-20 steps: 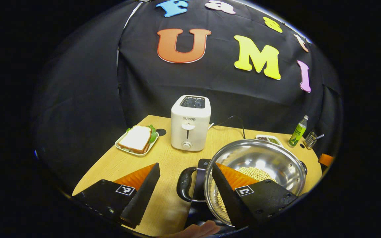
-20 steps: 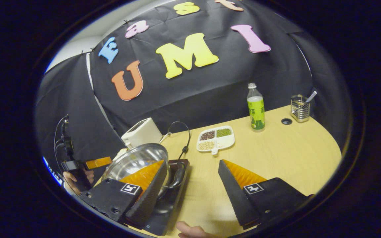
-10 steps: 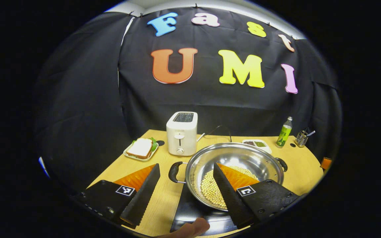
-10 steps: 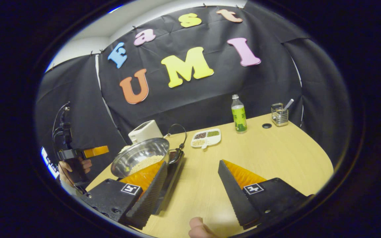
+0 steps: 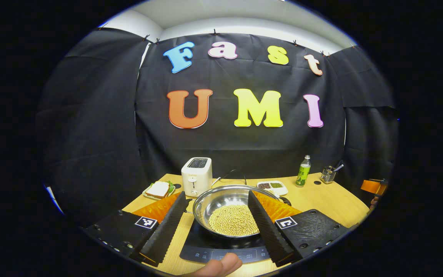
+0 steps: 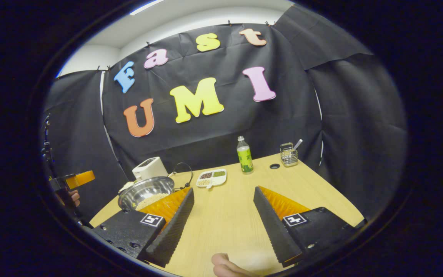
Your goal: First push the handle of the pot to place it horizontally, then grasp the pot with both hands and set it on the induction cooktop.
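One pot [image 5: 231,209] sits squarely on the one induction cooktop [image 5: 206,249], just ahead of the left gripper [image 5: 215,227], whose fingers stand wide apart and grip nothing. The right gripper [image 6: 223,225] is likewise spread and empty, with the pot off beyond its left finger. I'd judge the placing done, nothing left. Beyond the pot: one toaster [image 5: 196,176], one bottle [image 5: 303,176].

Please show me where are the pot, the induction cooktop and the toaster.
pot [image 5: 221,198]: left gripper view, on the bare inner wall above the beans.
induction cooktop [image 5: 206,248]: left gripper view, on its dark front surface.
toaster [image 5: 196,176]: left gripper view, on its white front face.
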The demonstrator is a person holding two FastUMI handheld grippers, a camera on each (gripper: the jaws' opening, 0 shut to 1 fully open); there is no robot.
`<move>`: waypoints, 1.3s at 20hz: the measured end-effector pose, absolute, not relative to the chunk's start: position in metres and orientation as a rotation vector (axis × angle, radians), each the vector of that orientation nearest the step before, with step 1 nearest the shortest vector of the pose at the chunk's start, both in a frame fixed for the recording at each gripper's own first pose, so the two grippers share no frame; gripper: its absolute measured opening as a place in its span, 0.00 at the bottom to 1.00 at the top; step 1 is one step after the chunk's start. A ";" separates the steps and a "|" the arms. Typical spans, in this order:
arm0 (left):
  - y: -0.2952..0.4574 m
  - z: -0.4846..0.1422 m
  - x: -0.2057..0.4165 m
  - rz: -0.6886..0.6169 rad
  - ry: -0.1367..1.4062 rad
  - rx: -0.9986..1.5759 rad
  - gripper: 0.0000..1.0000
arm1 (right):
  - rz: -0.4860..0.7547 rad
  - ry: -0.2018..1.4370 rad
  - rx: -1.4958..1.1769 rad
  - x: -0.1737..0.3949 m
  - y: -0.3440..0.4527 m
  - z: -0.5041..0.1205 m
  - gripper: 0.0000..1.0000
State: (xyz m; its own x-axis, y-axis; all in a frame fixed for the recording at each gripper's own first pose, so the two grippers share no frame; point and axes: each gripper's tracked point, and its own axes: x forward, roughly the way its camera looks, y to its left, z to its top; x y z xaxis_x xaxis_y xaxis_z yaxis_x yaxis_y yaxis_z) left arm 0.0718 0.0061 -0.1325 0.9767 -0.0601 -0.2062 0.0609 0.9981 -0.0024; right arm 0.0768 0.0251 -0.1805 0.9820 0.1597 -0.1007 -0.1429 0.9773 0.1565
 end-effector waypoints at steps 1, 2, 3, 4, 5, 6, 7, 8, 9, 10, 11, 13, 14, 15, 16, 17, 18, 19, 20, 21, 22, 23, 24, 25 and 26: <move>0.002 -0.123 0.065 -0.063 0.185 0.008 0.95 | 0.144 0.109 0.146 0.074 0.020 -0.179 0.96; -0.002 -0.114 0.060 -0.061 0.165 0.001 0.95 | 0.136 0.101 0.143 0.069 0.016 -0.173 0.96; -0.006 -0.107 0.054 -0.057 0.154 -0.013 0.95 | 0.132 0.090 0.136 0.063 0.012 -0.168 0.96; -0.011 -0.100 0.046 -0.058 0.141 -0.033 0.95 | 0.131 0.079 0.129 0.057 0.009 -0.162 0.96; -0.015 -0.093 0.040 -0.056 0.128 -0.050 0.95 | 0.129 0.067 0.125 0.051 0.008 -0.157 0.98; -0.021 -0.087 0.034 -0.064 0.114 -0.052 0.95 | 0.128 0.052 0.125 0.044 0.006 -0.149 0.96; -0.024 -0.081 0.027 -0.073 0.099 -0.044 0.95 | 0.126 0.034 0.123 0.038 0.003 -0.142 0.98; -0.028 -0.076 0.021 -0.075 0.084 -0.033 0.95 | 0.118 0.014 0.116 0.031 0.000 -0.134 0.96; -0.028 -0.072 0.016 -0.070 0.071 -0.022 0.95 | 0.113 -0.009 0.100 0.024 -0.003 -0.127 0.96; -0.029 -0.069 0.009 -0.065 0.063 -0.014 0.95 | 0.106 -0.034 0.084 0.016 -0.005 -0.118 0.95; -0.032 -0.065 0.002 -0.064 0.054 -0.011 0.95 | 0.090 -0.067 0.082 0.008 -0.010 -0.108 0.96; -0.038 -0.060 -0.014 -0.070 0.034 -0.011 0.95 | 0.069 -0.133 0.094 -0.011 -0.017 -0.087 0.96; -0.039 -0.060 -0.022 -0.068 0.021 -0.014 0.95 | 0.074 -0.156 0.096 -0.021 -0.015 -0.078 0.96; -0.041 -0.063 -0.030 -0.068 0.021 -0.026 0.95 | 0.083 -0.173 0.096 -0.029 -0.014 -0.072 0.96; -0.043 -0.065 -0.036 -0.069 0.025 -0.034 0.95 | 0.090 -0.185 0.091 -0.036 -0.014 -0.068 0.96; -0.045 -0.065 -0.041 -0.068 0.025 -0.030 0.95 | 0.088 -0.186 0.083 -0.041 -0.018 -0.066 0.96; -0.045 -0.060 -0.045 -0.065 0.012 -0.015 0.95 | 0.088 -0.194 0.074 -0.048 -0.021 -0.062 0.98; -0.043 -0.055 -0.047 -0.060 0.001 -0.001 0.95 | 0.088 -0.210 0.060 -0.055 -0.022 -0.056 0.95; -0.041 -0.051 -0.049 -0.057 -0.010 0.002 0.95 | 0.081 -0.235 0.054 -0.062 -0.025 -0.049 0.98; -0.045 -0.047 -0.053 -0.063 -0.017 -0.005 0.95 | 0.068 -0.248 0.045 -0.069 -0.029 -0.046 0.96; -0.048 -0.045 -0.057 -0.078 -0.021 -0.019 0.95 | 0.059 -0.256 0.035 -0.073 -0.032 -0.045 0.98; -0.051 -0.041 -0.060 -0.091 -0.030 -0.031 0.95 | 0.057 -0.265 0.031 -0.078 -0.032 -0.043 0.96; -0.051 -0.037 -0.062 -0.099 -0.040 -0.037 0.95 | 0.060 -0.275 0.032 -0.083 -0.031 -0.039 0.96; -0.052 -0.033 -0.065 -0.102 -0.048 -0.034 0.95 | 0.067 -0.284 0.031 -0.086 -0.031 -0.037 0.98; -0.049 -0.032 -0.065 -0.100 -0.058 -0.030 0.95 | 0.072 -0.286 0.028 -0.089 -0.030 -0.035 0.96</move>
State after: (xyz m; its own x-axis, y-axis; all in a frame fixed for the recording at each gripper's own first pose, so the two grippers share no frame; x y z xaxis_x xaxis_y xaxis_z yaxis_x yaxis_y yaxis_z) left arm -0.0651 -0.0485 -0.0317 0.9933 -0.0986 0.0596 0.1003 0.9946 -0.0269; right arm -0.0888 -0.0305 -0.0350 0.9568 0.0666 0.2831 -0.0744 0.9971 0.0169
